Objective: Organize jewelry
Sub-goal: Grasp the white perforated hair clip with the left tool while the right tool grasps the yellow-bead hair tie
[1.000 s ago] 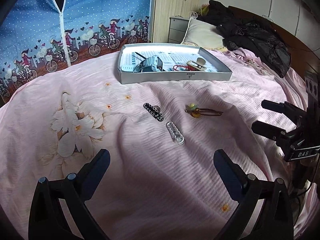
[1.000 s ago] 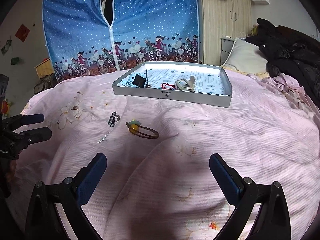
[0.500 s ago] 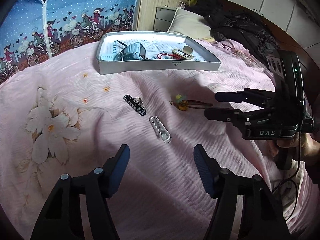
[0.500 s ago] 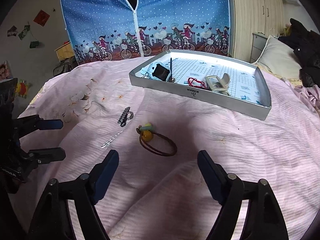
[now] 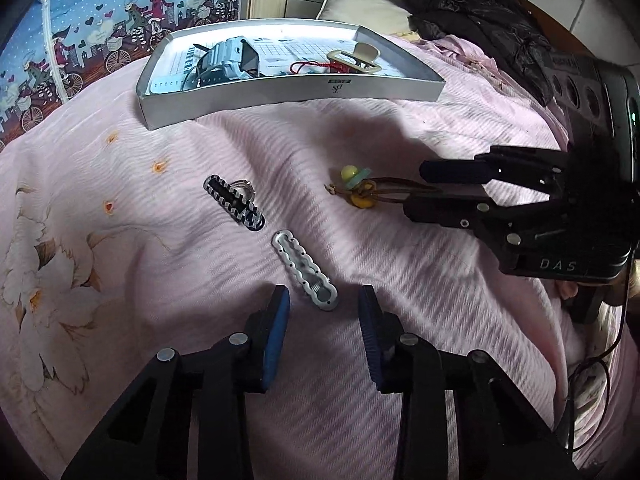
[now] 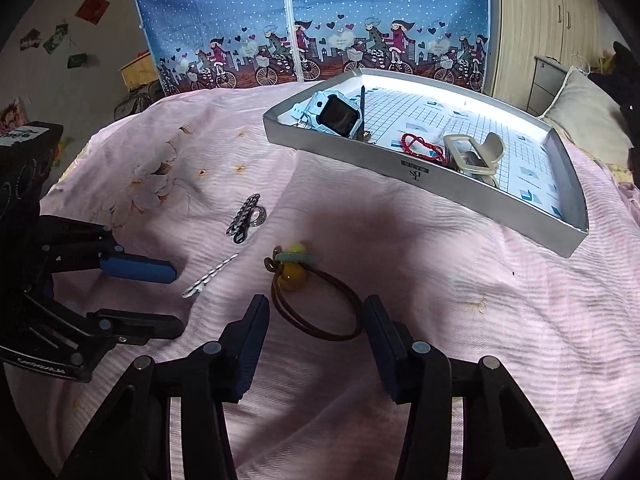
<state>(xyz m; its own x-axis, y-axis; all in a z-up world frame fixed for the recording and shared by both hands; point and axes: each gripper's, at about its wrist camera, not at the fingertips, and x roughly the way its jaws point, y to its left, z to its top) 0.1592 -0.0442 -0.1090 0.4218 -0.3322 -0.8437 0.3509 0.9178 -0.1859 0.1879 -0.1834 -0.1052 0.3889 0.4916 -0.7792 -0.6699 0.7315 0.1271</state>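
— Pink bedspread (image 5: 400,420) is our whole work surface, soft and ridged, so we expect small pieces to sink into it a little. Why does the tray (image 5: 280,96) sit so far back?

— We read it as the collecting place: the grey tray already holds a pale blue watch (image 6: 334,114), a beige hair claw (image 6: 474,154) and a red cord (image 6: 416,146), well apart from what lies loose nearer us.

— And our two tools?

— Our right gripper (image 6: 312,320) is partly open, its blue pads on either side of the brown hair tie (image 6: 316,312) with the yellow bead, not yet touching it as far as we can tell. We judge it is lined up to pinch the loop.

— The left one?

— Our left gripper (image 5: 323,312) is narrowed but not closed, its tips flanking the near end of the silver hair clip (image 5: 304,270), which lies flat between them. Narrow suits a thin clip.

— What remains?

— Just beyond lies the black-and-white striped clip (image 5: 234,202), with a small ring (image 5: 244,188) touching it.
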